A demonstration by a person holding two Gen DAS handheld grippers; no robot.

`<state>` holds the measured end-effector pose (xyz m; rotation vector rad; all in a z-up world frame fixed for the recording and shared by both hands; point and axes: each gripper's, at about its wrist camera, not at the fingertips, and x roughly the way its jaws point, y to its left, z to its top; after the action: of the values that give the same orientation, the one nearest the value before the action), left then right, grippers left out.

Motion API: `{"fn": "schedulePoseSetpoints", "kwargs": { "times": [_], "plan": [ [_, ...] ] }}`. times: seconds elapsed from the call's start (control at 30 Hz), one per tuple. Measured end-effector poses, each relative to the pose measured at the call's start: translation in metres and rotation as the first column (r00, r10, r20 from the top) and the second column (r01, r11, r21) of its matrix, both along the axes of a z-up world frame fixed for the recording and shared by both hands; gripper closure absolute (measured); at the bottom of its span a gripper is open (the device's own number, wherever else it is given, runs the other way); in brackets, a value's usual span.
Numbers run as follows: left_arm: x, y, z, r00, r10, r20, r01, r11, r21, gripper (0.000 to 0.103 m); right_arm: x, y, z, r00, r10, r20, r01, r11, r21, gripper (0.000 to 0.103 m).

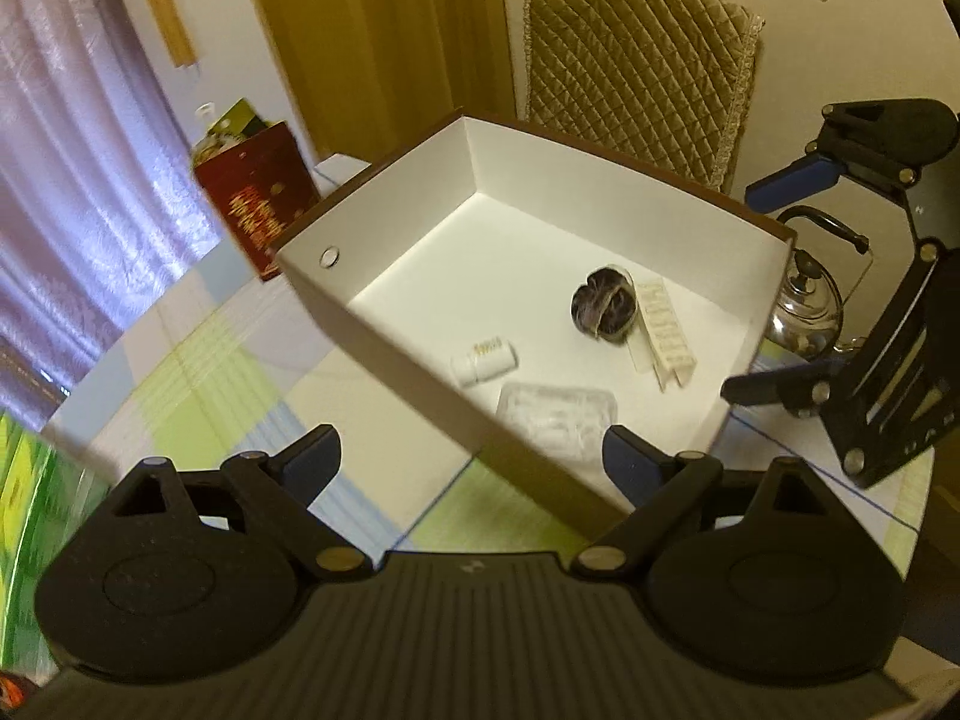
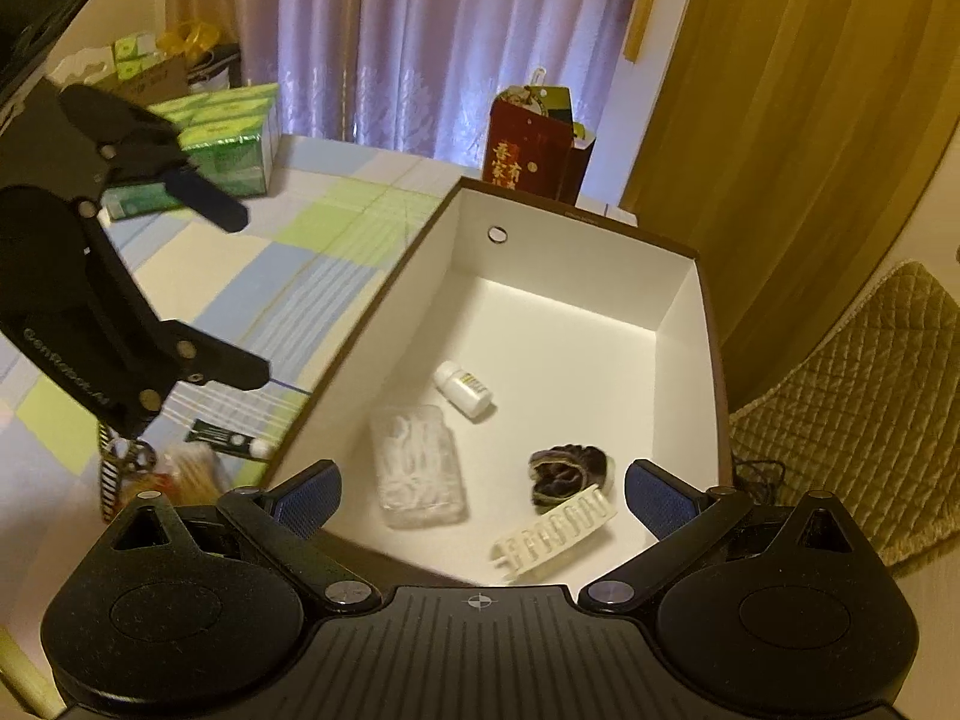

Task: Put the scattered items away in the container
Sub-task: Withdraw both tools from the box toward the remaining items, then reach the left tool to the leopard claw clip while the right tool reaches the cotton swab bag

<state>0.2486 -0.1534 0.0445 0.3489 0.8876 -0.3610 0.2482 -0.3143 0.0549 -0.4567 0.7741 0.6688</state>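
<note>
A brown box with white inside walls (image 1: 420, 204) (image 2: 570, 264) sits on the checked tablecloth. In it lie a white pill bottle (image 1: 483, 360) (image 2: 465, 389), a clear plastic pack (image 1: 558, 420) (image 2: 417, 468), a dark bundled cord (image 1: 606, 306) (image 2: 570, 471) and a white ribbed strip (image 1: 663, 336) (image 2: 555, 531). My left gripper (image 1: 471, 462) (image 2: 240, 288) hovers open at the box's near-left wall, holding nothing. My right gripper (image 2: 480, 495) (image 1: 762, 288) is open over the box's other side, also holding nothing. Outside the box lie a dark tube with a white cap (image 2: 228, 438) and a blurred orange item (image 2: 186, 474).
Green cartons (image 2: 228, 138) stand at the table's far corner, a red gift bag (image 1: 258, 192) (image 2: 534, 144) behind the box. A steel kettle (image 1: 807, 300) sits beside the box. A quilted chair back (image 1: 636, 66) (image 2: 852, 384) is close by. A striped item with a ring (image 2: 120, 468) lies near the tube.
</note>
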Motion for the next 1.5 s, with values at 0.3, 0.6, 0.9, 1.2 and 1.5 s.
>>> {"fn": "schedulePoseSetpoints", "kwargs": {
  "times": [0.3,0.6,0.9,1.2,1.5],
  "plan": [
    [-0.059,0.05,0.003,0.998,0.06,-0.019,-0.06,0.998,-0.019,0.01,-0.045,0.012,0.009,0.999,-0.032,-0.001,0.032,0.998,0.058,0.0],
    [-0.111,0.09,-0.004,0.991,0.132,-0.019,-0.132,0.991,-0.001,0.01,-0.08,0.031,-0.001,0.999,-0.024,-0.044,0.027,0.996,0.08,0.0],
    [-0.147,0.125,-0.019,0.975,0.22,-0.021,-0.22,0.975,-0.008,0.01,-0.102,0.047,-0.02,0.995,-0.01,-0.098,0.02,0.995,0.102,0.0],
    [-0.169,0.144,-0.051,0.951,0.306,-0.055,-0.308,0.951,-0.04,0.011,-0.108,0.059,-0.052,0.975,-0.077,-0.206,0.112,0.98,0.164,0.0],
    [-0.161,0.134,-0.078,0.958,0.277,-0.07,-0.28,0.959,-0.038,0.012,-0.101,0.068,-0.086,0.956,-0.128,-0.263,0.175,0.971,0.162,0.0]
  ]
}}
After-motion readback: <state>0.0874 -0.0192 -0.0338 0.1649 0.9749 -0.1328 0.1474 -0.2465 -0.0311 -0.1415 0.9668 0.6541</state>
